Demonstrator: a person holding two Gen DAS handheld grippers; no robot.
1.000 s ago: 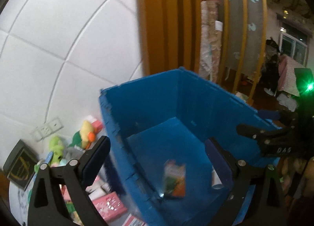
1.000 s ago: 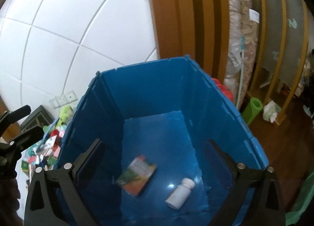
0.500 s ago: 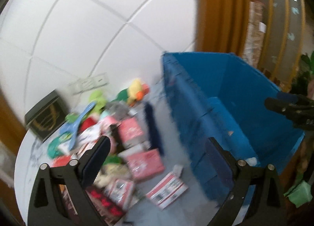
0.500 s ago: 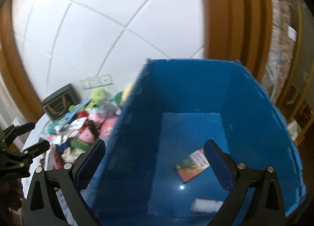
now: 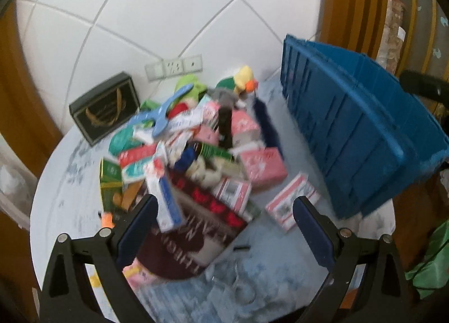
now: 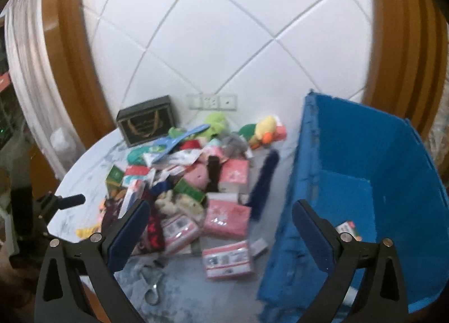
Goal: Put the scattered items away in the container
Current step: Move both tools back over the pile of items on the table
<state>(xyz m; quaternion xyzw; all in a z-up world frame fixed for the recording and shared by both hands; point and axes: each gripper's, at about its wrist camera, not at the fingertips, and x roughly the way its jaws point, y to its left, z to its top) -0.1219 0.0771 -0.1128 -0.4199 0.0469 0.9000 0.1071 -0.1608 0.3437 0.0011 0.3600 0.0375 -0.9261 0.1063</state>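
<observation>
Left wrist view
Left tongs (image 5: pixel 224 227): I hold them wide and empty above the pile (image 5: pixel 196 160), ready to choose.
Pile: mixed boxes, packets and toys, heaped on the counter (image 5: pixel 67 182) left of the bin (image 5: pixel 364 132).

Right wrist view
Right tongs (image 6: pixel 221 231): wide, empty, between pile (image 6: pixel 202 191) and bin (image 6: pixel 393 171).
Bin: blue, open, holding one visible packet (image 6: pixel 348 229); mostly bare.

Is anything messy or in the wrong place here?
Yes. A jumbled pile of packets and toys still sits on the table beside the blue bin, not inside it. Nothing looks spilled or broken.
</observation>
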